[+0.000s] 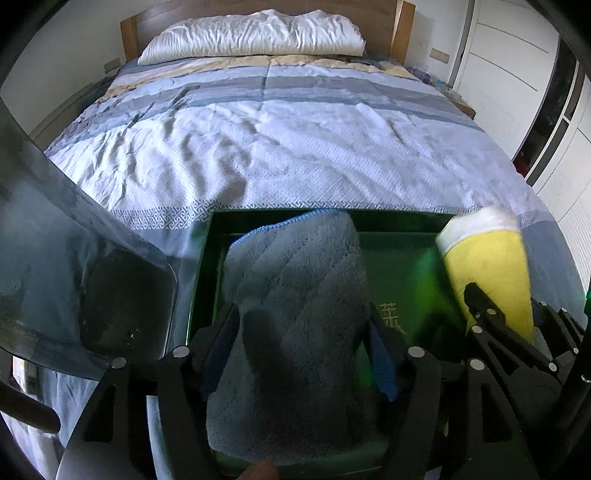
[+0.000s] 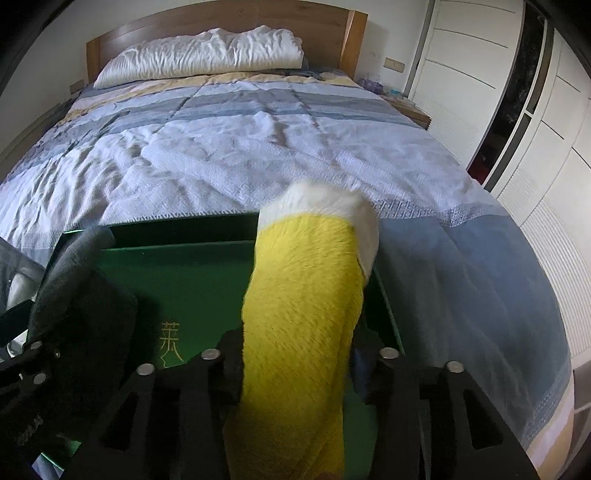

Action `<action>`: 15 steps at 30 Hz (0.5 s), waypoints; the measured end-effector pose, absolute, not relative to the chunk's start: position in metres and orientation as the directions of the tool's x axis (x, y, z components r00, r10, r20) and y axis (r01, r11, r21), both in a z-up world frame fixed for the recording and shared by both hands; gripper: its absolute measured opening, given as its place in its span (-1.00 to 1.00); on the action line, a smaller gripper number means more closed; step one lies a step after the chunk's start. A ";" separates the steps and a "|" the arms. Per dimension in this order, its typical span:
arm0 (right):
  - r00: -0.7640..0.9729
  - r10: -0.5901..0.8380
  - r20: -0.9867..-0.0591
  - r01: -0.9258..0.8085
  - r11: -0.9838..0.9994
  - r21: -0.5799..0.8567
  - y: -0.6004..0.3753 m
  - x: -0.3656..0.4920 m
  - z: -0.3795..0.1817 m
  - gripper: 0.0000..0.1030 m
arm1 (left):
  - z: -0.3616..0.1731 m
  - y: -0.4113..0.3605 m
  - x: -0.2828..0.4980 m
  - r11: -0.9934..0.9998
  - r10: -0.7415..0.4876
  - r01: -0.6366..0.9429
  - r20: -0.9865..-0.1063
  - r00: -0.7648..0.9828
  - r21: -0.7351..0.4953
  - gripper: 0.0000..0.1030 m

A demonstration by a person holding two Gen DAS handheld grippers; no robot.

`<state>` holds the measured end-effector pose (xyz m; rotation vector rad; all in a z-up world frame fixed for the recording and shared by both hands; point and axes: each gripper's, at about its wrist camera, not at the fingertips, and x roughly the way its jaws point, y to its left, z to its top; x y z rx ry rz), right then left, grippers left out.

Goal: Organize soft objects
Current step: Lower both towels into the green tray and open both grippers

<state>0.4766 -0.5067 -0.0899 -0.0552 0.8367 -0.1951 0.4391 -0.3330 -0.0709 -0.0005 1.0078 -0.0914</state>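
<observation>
My left gripper (image 1: 301,332) is shut on a grey-blue fluffy towel (image 1: 295,295), which sticks up between the fingers above a green box (image 1: 399,266) at the foot of the bed. My right gripper (image 2: 295,354) is shut on a yellow and white soft plush piece (image 2: 306,277), held over the right side of the same green box (image 2: 184,280). The yellow piece (image 1: 487,273) and the right gripper (image 1: 498,325) also show at the right of the left wrist view. The towel and left gripper (image 2: 74,302) appear dark at the left of the right wrist view.
The bed (image 1: 295,140) has a blue and white striped quilt, a white pillow (image 1: 255,35) and a wooden headboard (image 2: 221,22). White wardrobe doors (image 2: 517,110) stand to the right. A grey translucent lid or panel (image 1: 74,277) stands at the left of the box.
</observation>
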 end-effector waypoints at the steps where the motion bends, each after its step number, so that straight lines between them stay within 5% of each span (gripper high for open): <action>1: 0.655 -0.192 -0.731 0.152 0.981 -0.122 -0.507 0.476 -0.088 0.01 | -0.069 -0.333 0.439 0.996 -0.079 0.076 -0.842 0.534 -0.045 0.50; 6: 0.670 -0.190 -0.718 0.161 0.981 -0.109 -0.508 0.469 -0.077 0.30 | -0.062 -0.333 0.437 0.996 -0.084 0.078 -0.827 0.556 -0.049 0.66; 15: 0.695 -0.201 -0.690 0.184 0.978 -0.100 -0.506 0.456 -0.056 0.42 | -0.051 -0.332 0.435 0.996 -0.077 0.080 -0.810 0.581 -0.037 0.68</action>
